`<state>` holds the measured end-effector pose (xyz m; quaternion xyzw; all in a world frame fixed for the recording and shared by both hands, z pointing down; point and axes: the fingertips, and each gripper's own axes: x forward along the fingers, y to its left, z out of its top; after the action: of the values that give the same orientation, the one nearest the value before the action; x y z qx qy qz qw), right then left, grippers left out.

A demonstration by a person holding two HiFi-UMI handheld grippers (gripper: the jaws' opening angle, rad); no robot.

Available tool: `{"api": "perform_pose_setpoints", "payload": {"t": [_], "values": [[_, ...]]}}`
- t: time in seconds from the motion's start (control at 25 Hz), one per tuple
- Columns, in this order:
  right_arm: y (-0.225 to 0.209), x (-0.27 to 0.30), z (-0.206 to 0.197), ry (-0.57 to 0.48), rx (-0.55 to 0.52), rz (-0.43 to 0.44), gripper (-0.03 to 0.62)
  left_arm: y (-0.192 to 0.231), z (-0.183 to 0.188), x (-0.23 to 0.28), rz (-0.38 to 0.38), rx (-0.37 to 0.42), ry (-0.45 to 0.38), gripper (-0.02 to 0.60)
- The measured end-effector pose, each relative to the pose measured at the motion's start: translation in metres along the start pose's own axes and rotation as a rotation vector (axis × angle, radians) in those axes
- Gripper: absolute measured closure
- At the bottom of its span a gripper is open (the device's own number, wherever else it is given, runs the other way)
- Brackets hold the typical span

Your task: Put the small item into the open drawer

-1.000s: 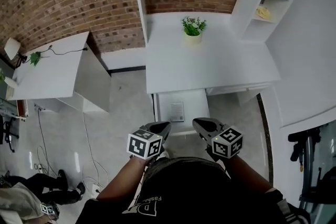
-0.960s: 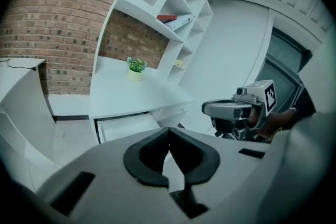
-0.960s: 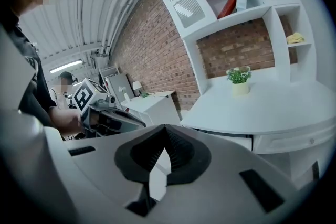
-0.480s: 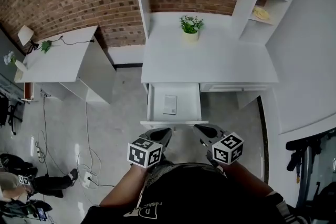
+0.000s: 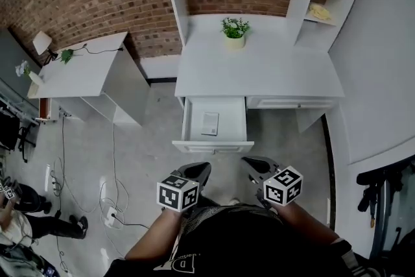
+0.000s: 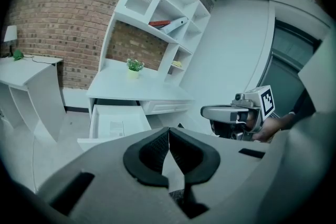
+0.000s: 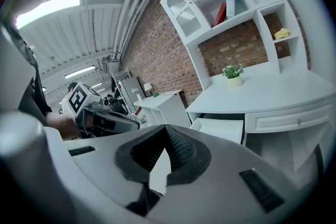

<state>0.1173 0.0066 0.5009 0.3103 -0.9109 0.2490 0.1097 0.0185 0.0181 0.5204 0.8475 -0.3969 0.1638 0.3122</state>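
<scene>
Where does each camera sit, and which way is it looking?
Head view: on the person's head, looking steeply down at the white desk, its open drawer, the left gripper, the right gripper and the forearms.
Left gripper view: on the left gripper, looking along its shut jaws toward the desk; the right gripper shows at right.
Right gripper view: on the right gripper, looking along its shut jaws; the left gripper shows at left.
Shared: all three show the open drawer and the potted plant.

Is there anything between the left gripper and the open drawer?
No. In the head view, only a bare strip of grey floor lies between the left gripper and the open drawer.
</scene>
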Motion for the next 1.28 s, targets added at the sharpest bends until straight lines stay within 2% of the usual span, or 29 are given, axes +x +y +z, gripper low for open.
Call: {"api": "perform_pose_setpoints", "payload": {"t": [0.16, 0.68, 1.08, 1.28], "values": [[0.01, -0.004, 0.007, -0.022, 0.006, 0.007, 0.591, 0.003, 0.003, -0.007, -0.003, 0.003, -0.002, 0.563], [0.033, 0.034, 0.023, -0.04, 0.016, -0.059, 0.591, 0.034, 0.026, -0.032, -0.05, 0.049, -0.006, 0.563], [0.037, 0.045, 0.013, -0.028, 0.098, -0.108, 0.591, 0.046, 0.025, -0.035, -0.107, 0.06, 0.012, 0.563], [0.041, 0.048, 0.011, -0.02, 0.092, -0.121, 0.591, 0.048, 0.024, -0.037, -0.12, 0.068, 0.021, 0.563]]}}
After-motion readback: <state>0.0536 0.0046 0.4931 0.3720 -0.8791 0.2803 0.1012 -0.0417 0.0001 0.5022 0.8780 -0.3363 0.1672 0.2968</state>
